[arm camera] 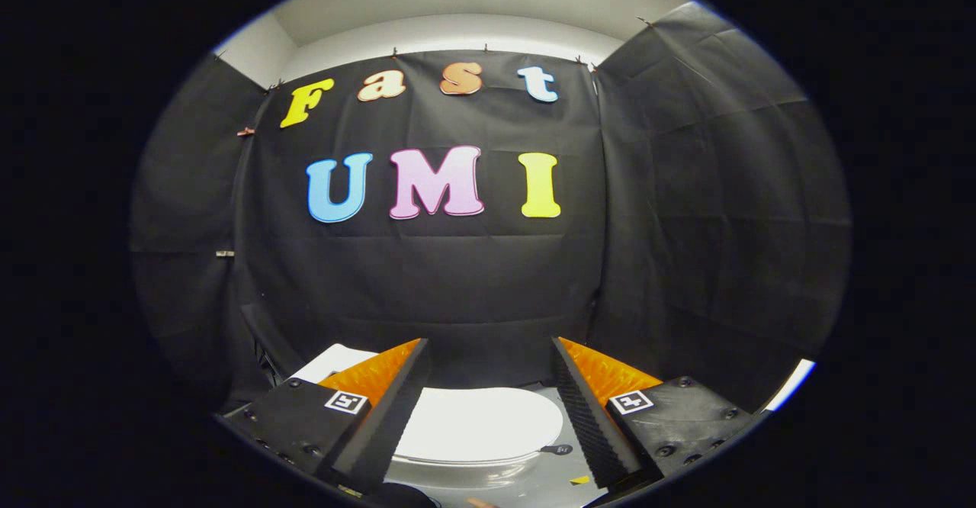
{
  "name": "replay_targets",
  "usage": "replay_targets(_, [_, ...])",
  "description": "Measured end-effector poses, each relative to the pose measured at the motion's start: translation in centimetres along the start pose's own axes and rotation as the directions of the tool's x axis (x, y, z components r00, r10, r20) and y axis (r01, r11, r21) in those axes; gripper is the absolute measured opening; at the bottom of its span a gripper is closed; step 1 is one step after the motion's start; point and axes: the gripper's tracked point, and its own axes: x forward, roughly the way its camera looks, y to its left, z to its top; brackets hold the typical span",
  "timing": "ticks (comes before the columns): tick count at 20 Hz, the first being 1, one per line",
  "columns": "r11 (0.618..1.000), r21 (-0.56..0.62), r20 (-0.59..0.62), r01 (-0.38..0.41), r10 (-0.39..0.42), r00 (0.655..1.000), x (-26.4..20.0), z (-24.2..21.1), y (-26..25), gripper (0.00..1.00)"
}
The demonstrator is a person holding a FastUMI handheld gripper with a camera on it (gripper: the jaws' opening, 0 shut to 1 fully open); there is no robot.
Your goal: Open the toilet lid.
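Gripper view: the gripper (488,405) pointed level toward the black booth wall (427,279), so the camera looked mostly over the target rather than down at it.

Fingers: spread wide apart, nothing held and nothing touched; the left finger (381,416) and right finger (591,416) framed open space.

Toilet lid: the white toilet lid (476,424) lay down flat, closed, below and between the fingers, just ahead of their tips.

Key relation: the lid sat lower than the finger line, so the person's next move probably needs a drop and a forward tilt before any edge can be caught.

Long axis: looked like it ran side to side across the gap between the fingers, though fisheye bending makes that a rough call.

Front rim: the near edge of the lid (457,458) curved toward the gripper, likely the easiest lip to get under.

Small tab: a dark little piece (559,449) sat just at the lid's right edge, close to the right finger; too small to say what it was.

Containers: the bowl under the lid was covered, contents can't be told.

Other bit: a white flat surface (335,361) peeked beyond the left finger.

Progress: task not started yet, by the look of it.
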Motion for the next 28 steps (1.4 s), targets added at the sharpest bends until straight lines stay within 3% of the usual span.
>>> replay_targets(7, [0.99, 0.118, -0.053, 0.074, -0.068, 0.996, 6.4, -5.1, -7.0, 0.98])
replay_targets(16, [0.926, 0.347, -0.249, 0.145, -0.058, 0.967, 13.2, -19.3, -13.3, 0.97])
replay_targets(20, [0.852, 0.481, -0.334, 0.206, -0.039, 0.942, 15.4, -25.8, -16.0, 0.96])
replay_targets(28, [0.629, 0.698, -0.469, 0.343, 0.039, 0.883, 16.2, -37.5, -19.1, 0.94])
